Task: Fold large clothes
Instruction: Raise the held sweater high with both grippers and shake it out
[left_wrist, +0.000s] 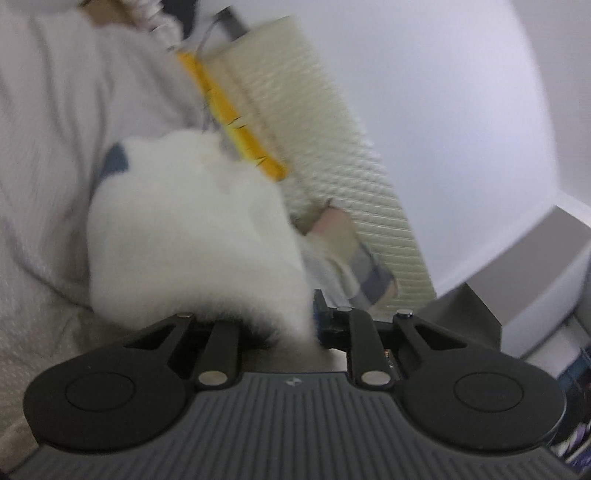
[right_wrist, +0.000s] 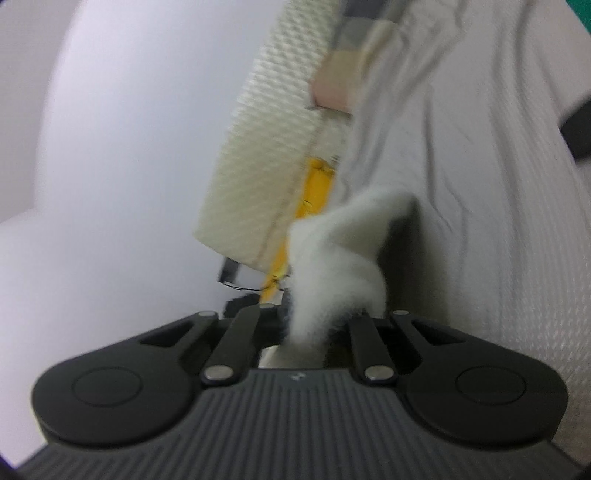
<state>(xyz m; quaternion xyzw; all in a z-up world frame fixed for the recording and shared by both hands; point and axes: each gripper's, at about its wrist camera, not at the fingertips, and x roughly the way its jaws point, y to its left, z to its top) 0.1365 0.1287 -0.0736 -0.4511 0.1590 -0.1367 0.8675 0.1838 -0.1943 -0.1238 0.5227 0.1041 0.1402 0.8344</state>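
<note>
now both grippers are clamped on the fluffy white garment (left_wrist: 192, 236): the left gripper (left_wrist: 291, 328) has a big bunch bulging ahead of its fingers, the right gripper (right_wrist: 310, 325) pinches a narrower fold rising between its fingers.

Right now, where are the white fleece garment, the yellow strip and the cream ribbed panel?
white fleece garment (left_wrist: 192, 236): left wrist view, middle of the bunched fleece.
yellow strip (left_wrist: 225, 107): left wrist view, midway along its length.
cream ribbed panel (right_wrist: 269, 155): right wrist view, centre of its ribbed face.
</note>
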